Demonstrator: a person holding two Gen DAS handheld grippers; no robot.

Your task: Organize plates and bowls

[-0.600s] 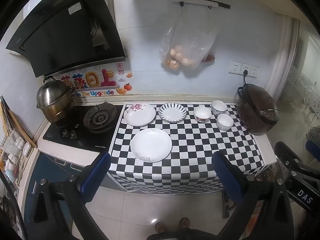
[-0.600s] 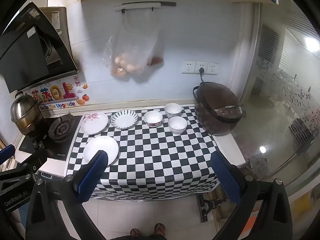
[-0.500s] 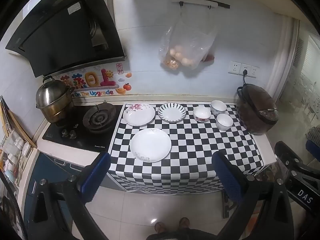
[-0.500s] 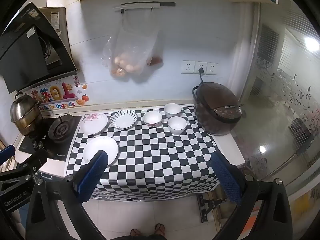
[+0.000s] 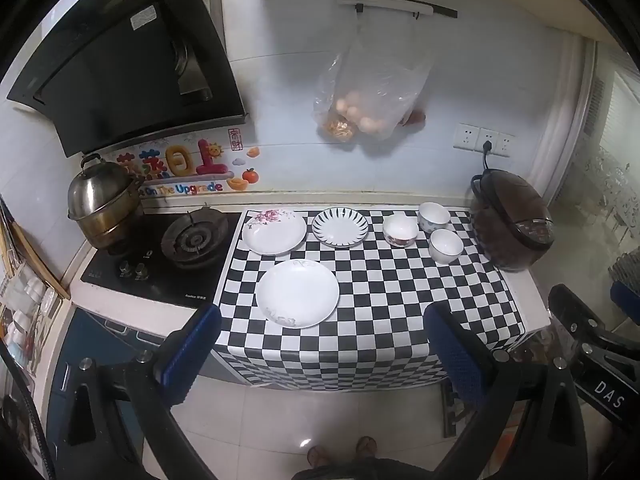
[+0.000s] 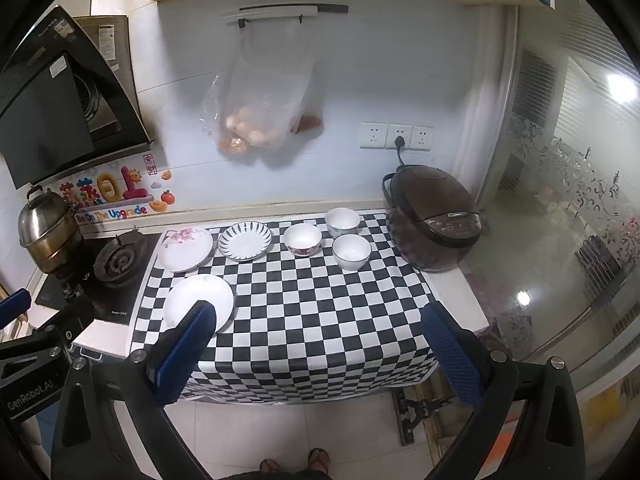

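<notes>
Left tongs [image 5: 320, 344] open, empty, held high and back from the worktop [image 5: 400, 300]. Right tongs [image 6: 316, 344] likewise spread wide, gripping nothing. On the checkered cloth: plain plate [image 5: 297, 293] near the front left; floral plate [image 5: 274, 231] and striped plate [image 5: 340, 227] behind it; three bowls [image 5: 400, 230] clustered at back right, beside the rice cooker [image 5: 512, 224]. Stove [image 5: 168, 252] left of the cloth.

From my right wrist feed the right gripper's finger [image 6: 188, 350] covers the near edge of the plain white plate [image 6: 199, 302], and the hanging plastic bag [image 6: 260, 108] is blurred, possibly holding eggs.
</notes>
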